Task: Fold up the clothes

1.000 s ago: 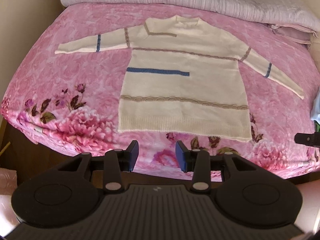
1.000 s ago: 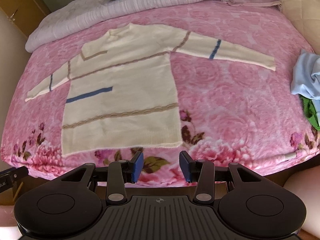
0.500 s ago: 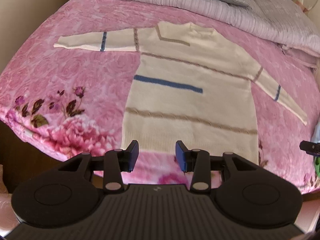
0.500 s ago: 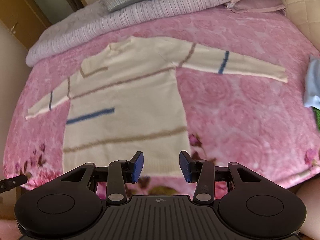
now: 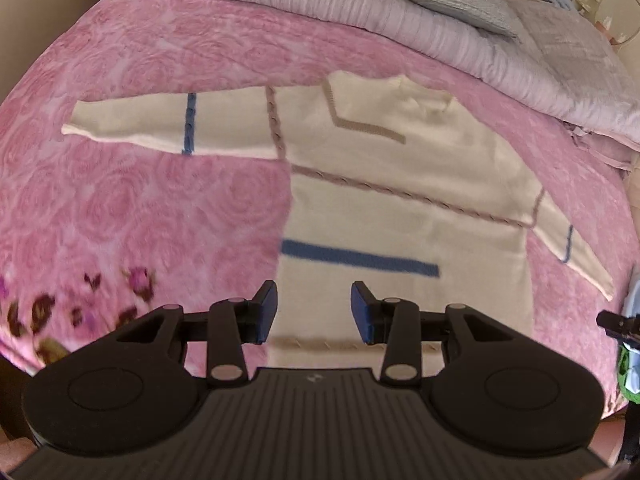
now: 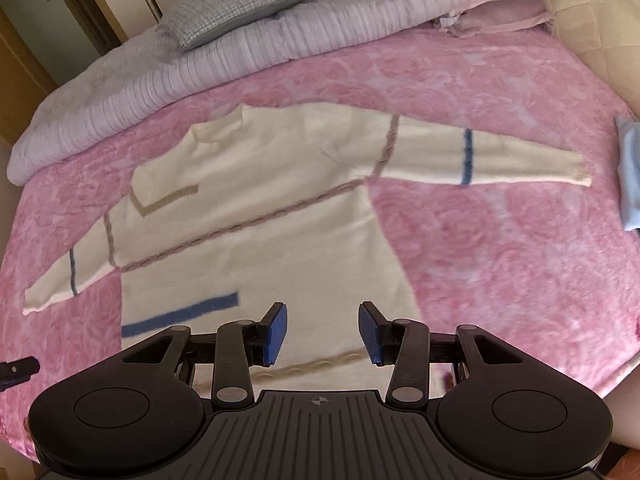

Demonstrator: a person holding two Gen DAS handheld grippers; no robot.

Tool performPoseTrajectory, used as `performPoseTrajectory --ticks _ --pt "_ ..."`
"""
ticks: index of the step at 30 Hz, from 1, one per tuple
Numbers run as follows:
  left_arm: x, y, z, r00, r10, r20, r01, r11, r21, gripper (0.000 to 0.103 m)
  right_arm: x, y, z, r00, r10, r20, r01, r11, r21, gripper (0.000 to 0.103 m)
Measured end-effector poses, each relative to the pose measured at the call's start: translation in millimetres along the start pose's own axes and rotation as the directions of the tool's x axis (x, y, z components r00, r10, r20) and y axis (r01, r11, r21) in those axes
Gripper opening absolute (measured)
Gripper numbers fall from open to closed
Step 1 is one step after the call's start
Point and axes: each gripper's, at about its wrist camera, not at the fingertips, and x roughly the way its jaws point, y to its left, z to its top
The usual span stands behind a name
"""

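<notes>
Both claws have come forward over the bed. The left gripper and the right gripper, each with jaws spread and nothing between them, now hang above the lower body of the sweater, no longer before its hem. So folding can begin soon. The sweater lies flat on the pink blanket, its long axis running away from the claws, collar far, sleeves out sideways.

One sweater, one pillow, two grippers.
</notes>
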Motion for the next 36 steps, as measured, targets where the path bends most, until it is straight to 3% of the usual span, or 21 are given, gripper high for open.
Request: performPoseTrajectory --ticks 5,14,20,26,29,33,36 --pt "26.4 26.9 22.2 1.000 0.016 0.002 -0.016 1.000 -0.021 0.036 32.1 30.1 4.8 0.999 -0.006 -0.046 0.006 1.000 0.007 0.044" --pt "84.8 97.7 48.5 0.997 0.067 -0.030 -0.072 0.975 -0.211 0.036 88.1 63.0 27.3 0.996 -0.025 -0.087 0.019 0.997 -0.074 0.044" --pt "116.3 109.4 56.5 0.997 0.073 -0.035 -0.078 0.974 -0.215 0.036 134.8 63.5 36.1 0.990 -0.063 -0.125 0.049 0.993 -0.108 0.044" --pt "158.8 83.4 78.2 1.000 0.002 -0.011 -0.003 0.994 -0.107 0.035 181.0 54.4 46.4 0.991 -0.065 -0.121 0.038 0.977 -0.210 0.044" --pt "184.2 60.8 103.9 0.998 -0.053 0.019 0.053 0.999 -0.006 0.035 202.7 39.5 64.7 0.995 -0.047 -0.089 0.024 0.970 -0.243 0.044" --pt "221.6 24.0 145.8 0.991 -0.119 0.059 0.107 0.979 0.173 0.035 228.0 13.1 102.9 0.999 0.004 -0.033 -0.012 0.962 -0.271 0.044" --pt "245.1 -2.0 179.1 0.985 -0.137 0.105 0.100 0.947 0.305 0.035 244.7 0.2 139.2 0.999 0.028 0.023 -0.019 0.945 -0.328 0.044"
